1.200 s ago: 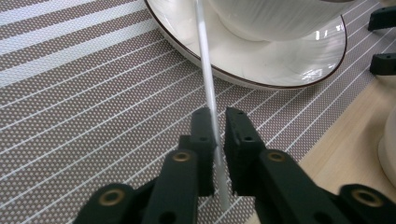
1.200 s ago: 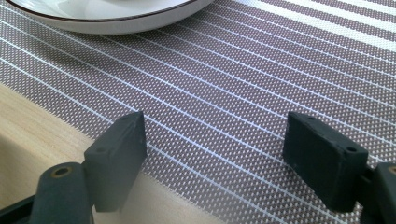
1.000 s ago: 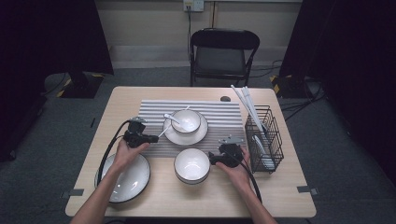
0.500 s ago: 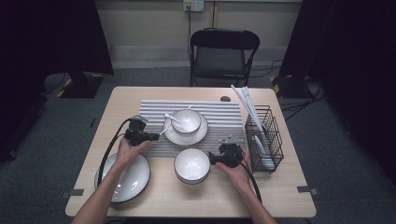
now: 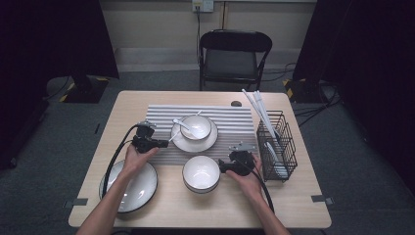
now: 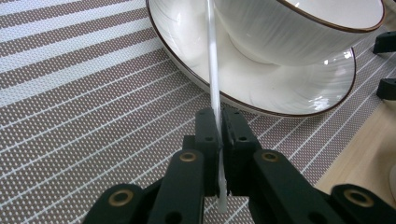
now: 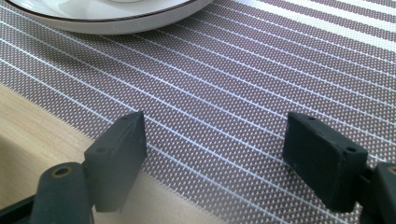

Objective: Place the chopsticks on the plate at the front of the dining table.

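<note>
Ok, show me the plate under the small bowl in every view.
High view: plate at the middle of the striped mat.
Left gripper view: plate at top right, ahead of the jaws.
Right gripper view: plate's rim along the top edge.
Shared landmark: the striped mat beneath it.

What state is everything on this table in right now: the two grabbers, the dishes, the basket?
Left gripper: shut on a thin white stick.
White stick: clamped, leaning on the saucer's rim.
Right gripper: open, holding nothing, over the striped mat.
Saucer: on the mat, bearing a bowl.
Bowl on saucer: upright, spoon inside.
Front bowl: upright, empty.
Plate: flat, empty.
Wire basket: upright, holding white sticks.
</note>
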Demonstrator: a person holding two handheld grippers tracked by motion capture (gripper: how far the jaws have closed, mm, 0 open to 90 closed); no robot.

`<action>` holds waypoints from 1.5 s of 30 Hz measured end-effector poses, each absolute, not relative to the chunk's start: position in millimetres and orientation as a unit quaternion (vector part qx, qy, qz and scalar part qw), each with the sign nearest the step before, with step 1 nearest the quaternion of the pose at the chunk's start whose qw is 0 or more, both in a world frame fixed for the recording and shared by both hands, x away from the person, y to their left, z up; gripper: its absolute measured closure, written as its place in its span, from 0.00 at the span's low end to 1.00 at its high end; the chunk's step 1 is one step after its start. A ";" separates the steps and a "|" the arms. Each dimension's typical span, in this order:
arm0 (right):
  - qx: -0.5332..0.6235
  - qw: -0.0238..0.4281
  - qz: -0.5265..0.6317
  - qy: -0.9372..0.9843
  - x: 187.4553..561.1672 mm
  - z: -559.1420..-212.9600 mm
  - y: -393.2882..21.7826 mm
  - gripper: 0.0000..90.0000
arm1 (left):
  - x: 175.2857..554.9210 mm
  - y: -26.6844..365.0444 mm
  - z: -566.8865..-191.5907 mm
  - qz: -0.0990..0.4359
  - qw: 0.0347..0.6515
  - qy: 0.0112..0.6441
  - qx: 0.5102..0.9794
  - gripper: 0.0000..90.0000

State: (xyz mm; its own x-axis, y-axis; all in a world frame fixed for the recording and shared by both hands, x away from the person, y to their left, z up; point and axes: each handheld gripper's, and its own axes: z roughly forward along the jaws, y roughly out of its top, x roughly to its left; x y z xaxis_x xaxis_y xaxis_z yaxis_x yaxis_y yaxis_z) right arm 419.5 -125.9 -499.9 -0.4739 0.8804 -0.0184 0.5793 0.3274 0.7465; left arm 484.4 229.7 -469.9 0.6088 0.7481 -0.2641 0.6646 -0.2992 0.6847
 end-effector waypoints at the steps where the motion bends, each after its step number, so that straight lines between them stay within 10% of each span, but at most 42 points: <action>1: 0.465 0.217 0.347 0.785 419.5 -499.9 -125.9 0.23 | 484.2 230.2 -470.4 0.048 0.400 0.439 0.803 0.93; 24: 0.466 0.215 0.347 0.785 420.2 -500.1 -126.4 0.22 | 466.5 246.2 -450.2 0.072 0.427 0.432 0.791 0.47; 45: 0.481 0.192 0.356 0.778 421.4 -491.1 -127.6 0.31 | 419.0 255.5 -445.6 0.085 0.431 0.402 0.803 0.34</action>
State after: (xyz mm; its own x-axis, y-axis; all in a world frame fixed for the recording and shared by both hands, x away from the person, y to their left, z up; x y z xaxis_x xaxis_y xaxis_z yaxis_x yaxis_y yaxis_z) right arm 421.4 -127.6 -491.1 -0.4627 0.8855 0.0436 0.6114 0.2831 0.7389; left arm 419.0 255.5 -445.6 0.6623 0.7193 -0.2095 0.5719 -0.3048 0.7616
